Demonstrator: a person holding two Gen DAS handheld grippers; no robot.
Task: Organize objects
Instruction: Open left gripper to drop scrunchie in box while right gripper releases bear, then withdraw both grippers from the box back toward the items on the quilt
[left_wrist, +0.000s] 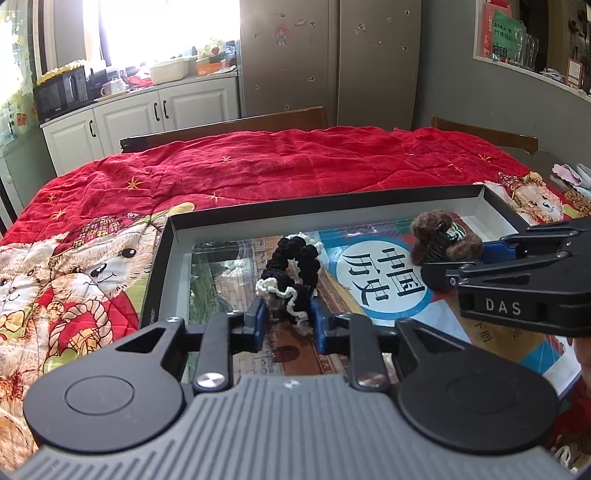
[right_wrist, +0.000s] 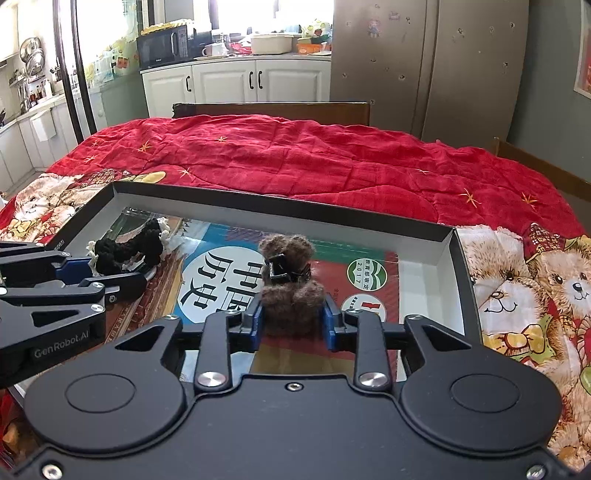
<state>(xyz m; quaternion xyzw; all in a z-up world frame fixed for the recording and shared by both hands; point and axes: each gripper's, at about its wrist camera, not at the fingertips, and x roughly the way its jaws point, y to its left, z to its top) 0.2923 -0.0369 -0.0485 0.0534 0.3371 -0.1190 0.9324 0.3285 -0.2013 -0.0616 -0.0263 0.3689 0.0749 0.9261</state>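
Left claw (left_wrist: 286, 319): blue pads clamped on black-and-cream crocheted hair clip (left_wrist: 291, 275), long axis pointing away. Right claw (right_wrist: 293, 323): gripping brown fuzzy hair clip (right_wrist: 291, 284). Both held just above book (right_wrist: 221, 273) inside shallow box (right_wrist: 280, 203); release point directly below each.

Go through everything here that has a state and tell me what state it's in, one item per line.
Left hand-held gripper: closed on the black hair tie.
Right hand-held gripper: closed on the brown hair clip.
Black hair tie: held over the box.
Brown hair clip: held over the box, upright.
Box: open, a book lying flat inside.
Cabinet doors: shut.
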